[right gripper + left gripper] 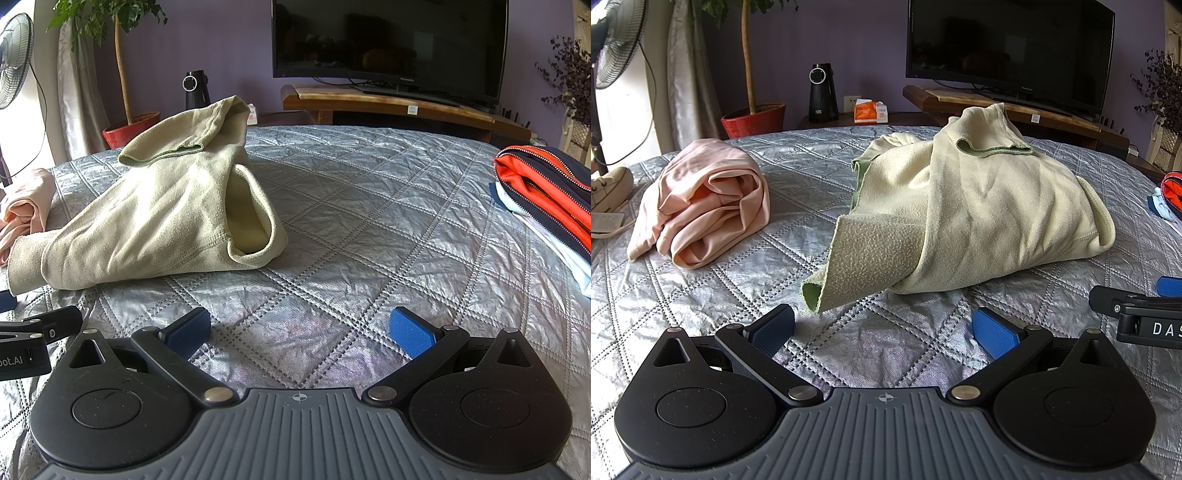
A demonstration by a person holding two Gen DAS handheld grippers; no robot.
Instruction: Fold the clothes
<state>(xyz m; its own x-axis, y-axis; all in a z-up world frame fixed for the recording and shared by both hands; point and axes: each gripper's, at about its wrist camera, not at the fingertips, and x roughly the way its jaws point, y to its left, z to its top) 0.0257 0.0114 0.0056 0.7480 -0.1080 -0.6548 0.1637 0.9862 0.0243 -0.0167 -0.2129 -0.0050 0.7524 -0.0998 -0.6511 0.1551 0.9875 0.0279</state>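
The cream fleece garment [979,206] hides the bed [775,295] beneath it; its inner folds cannot be seen. Right of the garment, the folded stack [546,192] is cut by the edge; left, the pink garment [22,206] likewise.

**Quilted Bed, Dark Screen**

Silver quilted bedspread [369,206] across centre frame. Beyond it, upper right, a black television [1008,48] on a wooden stand [1015,107]. Upper left: standing fan [617,44], potted tree in red pot [753,120], black cylindrical device [822,92], orange tissue box [870,112]. Far left, a pale sneaker [609,186].
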